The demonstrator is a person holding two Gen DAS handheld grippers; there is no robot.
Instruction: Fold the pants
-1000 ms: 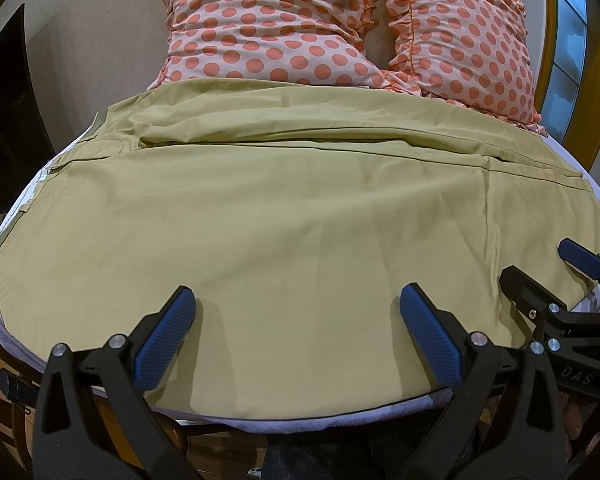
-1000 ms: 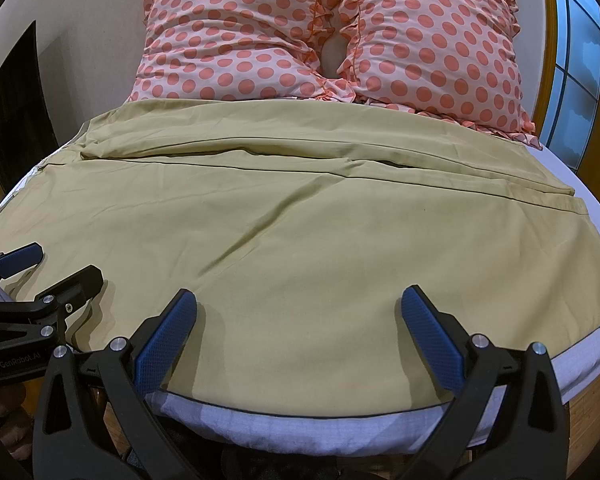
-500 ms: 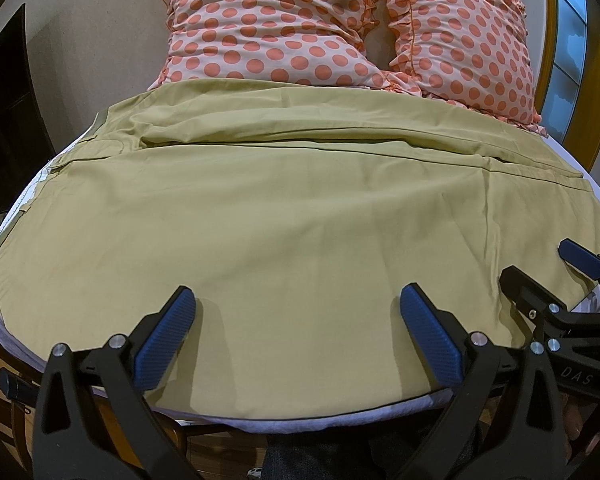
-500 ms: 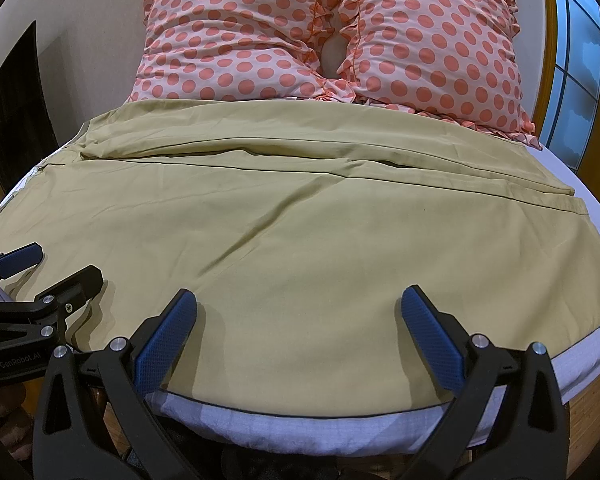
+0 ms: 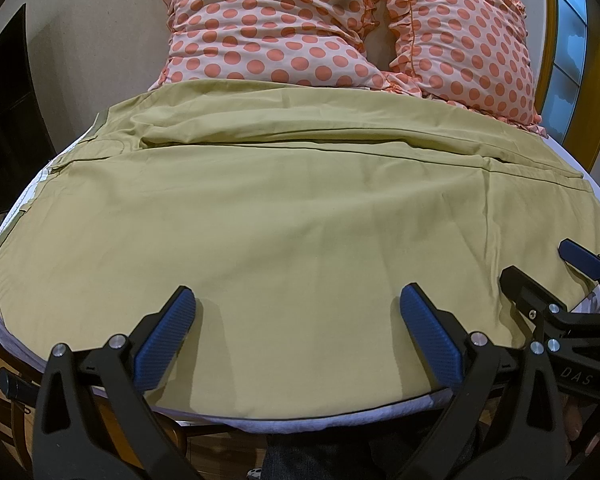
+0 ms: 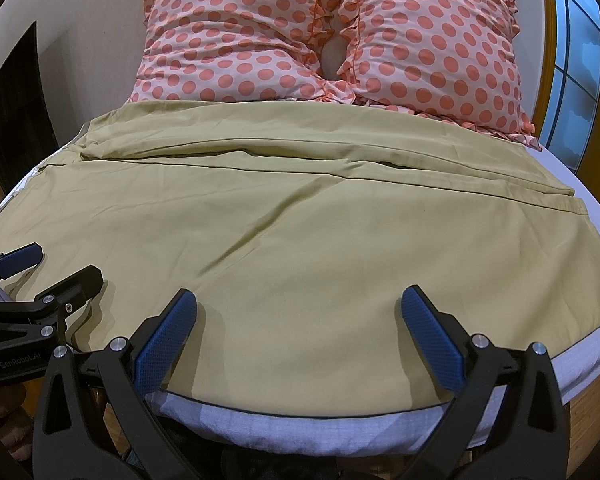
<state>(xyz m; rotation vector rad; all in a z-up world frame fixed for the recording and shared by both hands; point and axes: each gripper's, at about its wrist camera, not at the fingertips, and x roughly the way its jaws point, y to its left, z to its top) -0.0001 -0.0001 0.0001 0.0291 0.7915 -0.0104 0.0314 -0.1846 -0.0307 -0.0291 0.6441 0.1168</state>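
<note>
Khaki pants (image 5: pixel 284 216) lie spread flat across the bed, waistband at the left, leg hems at the right, one leg behind the other. They also fill the right wrist view (image 6: pixel 300 232). My left gripper (image 5: pixel 296 304) is open and empty, hovering over the near edge of the front leg. My right gripper (image 6: pixel 296 304) is open and empty over the same near edge, further right. Each gripper shows in the other's view: the right one (image 5: pixel 540 268) and the left one (image 6: pixel 56 266).
Two pink polka-dot pillows (image 6: pixel 324 36) stand against the wall behind the pants. The white mattress edge (image 6: pixel 300 420) runs just below the pants' near edge. A window with a wooden frame (image 6: pixel 572 72) is at the right.
</note>
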